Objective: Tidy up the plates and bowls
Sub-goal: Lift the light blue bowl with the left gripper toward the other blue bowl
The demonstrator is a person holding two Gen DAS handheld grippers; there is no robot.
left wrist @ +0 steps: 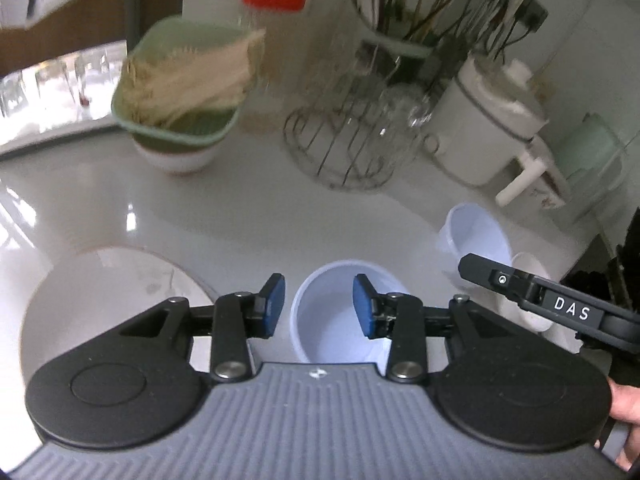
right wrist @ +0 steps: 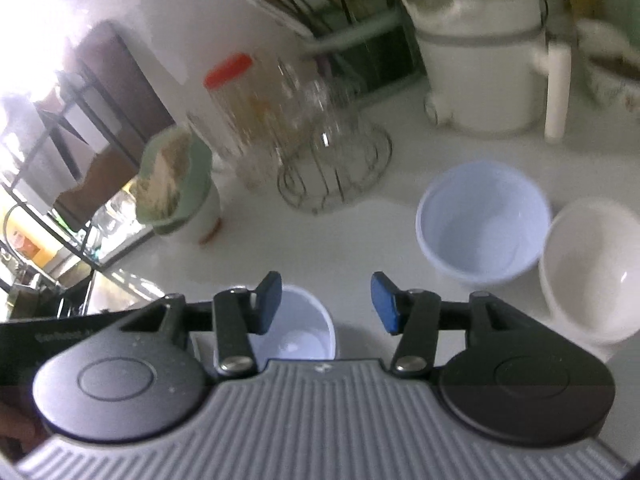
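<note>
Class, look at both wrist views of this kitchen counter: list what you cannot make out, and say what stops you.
- Near blue bowl: left wrist view, its near side is hidden by the left gripper.
- White plate: left wrist view, partly covered by the gripper body.
- White bowl: right wrist view, cut off by the right edge.
- Red-lidded jar: contents blurred in both views.

We see two pale lilac-blue bowls (right wrist: 482, 228) (right wrist: 298, 332), a plain white bowl (right wrist: 596, 268), a red-lidded clear jar (left wrist: 272, 60), a mint-green basket (left wrist: 180, 92), blue gripper pads (left wrist: 276, 306).
</note>
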